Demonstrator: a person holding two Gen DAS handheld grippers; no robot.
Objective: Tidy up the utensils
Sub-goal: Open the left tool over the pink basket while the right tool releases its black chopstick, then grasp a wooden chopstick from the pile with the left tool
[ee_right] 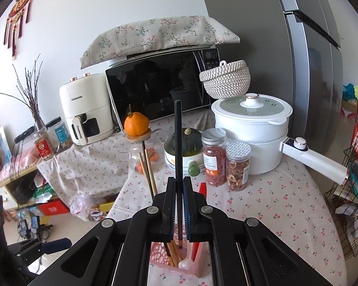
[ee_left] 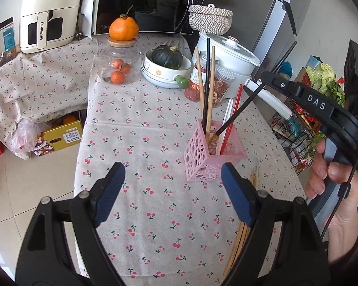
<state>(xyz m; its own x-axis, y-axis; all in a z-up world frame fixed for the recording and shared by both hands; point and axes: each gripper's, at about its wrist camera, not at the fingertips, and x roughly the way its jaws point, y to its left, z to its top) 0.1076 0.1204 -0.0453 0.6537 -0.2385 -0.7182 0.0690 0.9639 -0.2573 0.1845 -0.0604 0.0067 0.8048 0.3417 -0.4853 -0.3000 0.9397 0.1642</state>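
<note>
My left gripper (ee_left: 173,190) hangs released and empty over the desk (ee_left: 136,143), the pink holder (ee_left: 212,157) just beyond its right finger. My right gripper (ee_right: 179,205) is clenched on a black chopstick (ee_right: 178,138), held steeply, its lower tip already above the holder's mouth; I judge a straight drop finishes it.

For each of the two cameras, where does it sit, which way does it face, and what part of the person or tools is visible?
Left wrist: on the open left gripper, looking down the table at the pink holder; the right gripper and a hand show.
Right wrist: on the right gripper, shut on a black chopstick, above the holder, facing the microwave.
Shared: holder, chopstick, microwave.
</note>
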